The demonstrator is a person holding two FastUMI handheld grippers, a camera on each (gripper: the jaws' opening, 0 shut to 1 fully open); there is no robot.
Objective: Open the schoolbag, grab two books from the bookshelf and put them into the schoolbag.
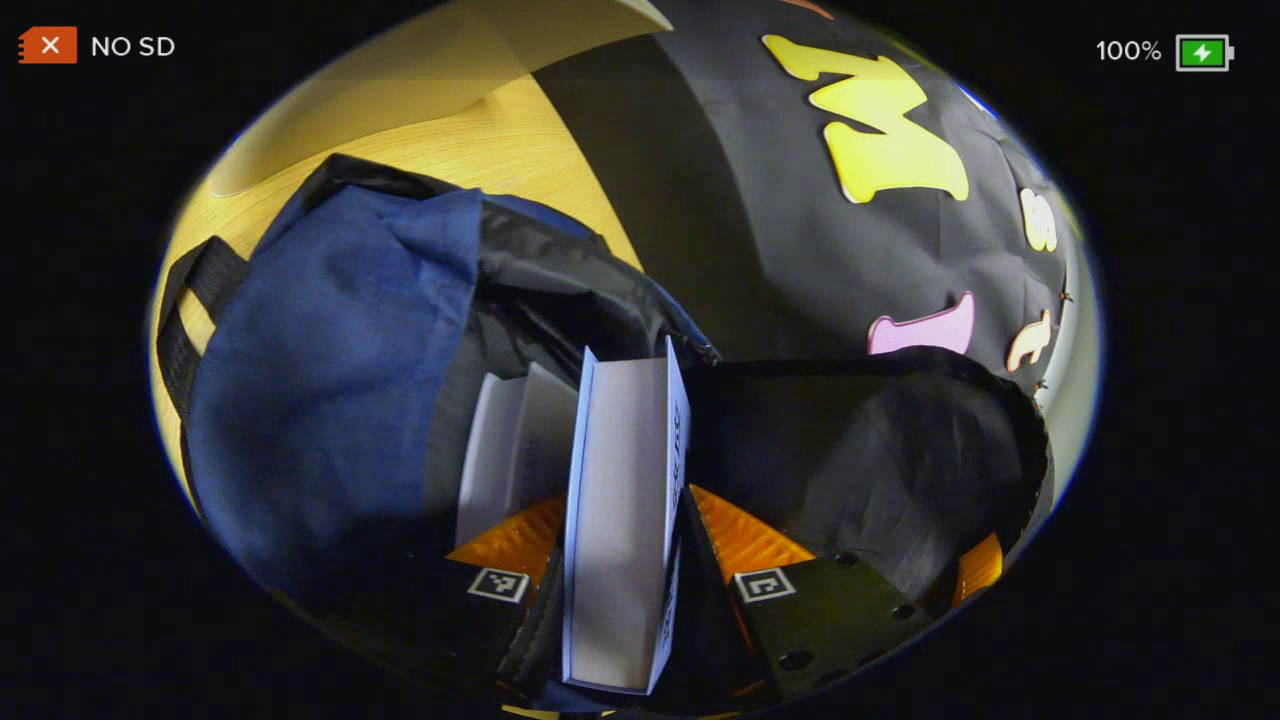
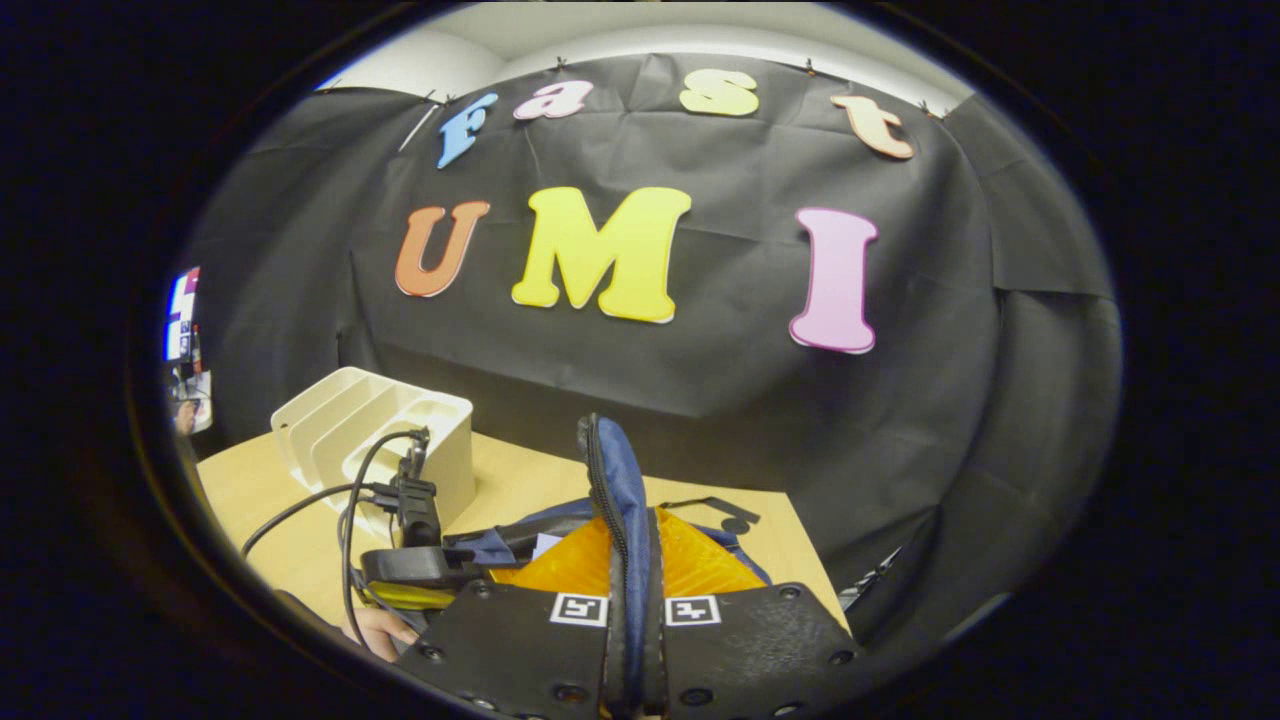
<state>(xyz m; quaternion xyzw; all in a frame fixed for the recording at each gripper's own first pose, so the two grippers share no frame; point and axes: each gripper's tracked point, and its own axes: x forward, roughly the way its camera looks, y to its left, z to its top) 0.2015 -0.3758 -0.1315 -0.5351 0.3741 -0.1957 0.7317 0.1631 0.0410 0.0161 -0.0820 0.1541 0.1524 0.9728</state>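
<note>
On the table: all of the work sits on a pale wooden table
Schoolbag: soft navy-blue fabric schoolbag with a black crinkled lining lies slumped on the wood, its mouth gaping so books can drop in
Bookshelf: cream plastic slotted bookshelf stands near the bag on the table
Book: white paperback book, stiff and flat, is pinched edge-on by the left gripper, fingers narrowed on both covers, over the opening
Second book: another pale book already stands inside
Zip edge: right gripper clamps the bag's zippered blue rim, probably to hold the mouth open
</note>
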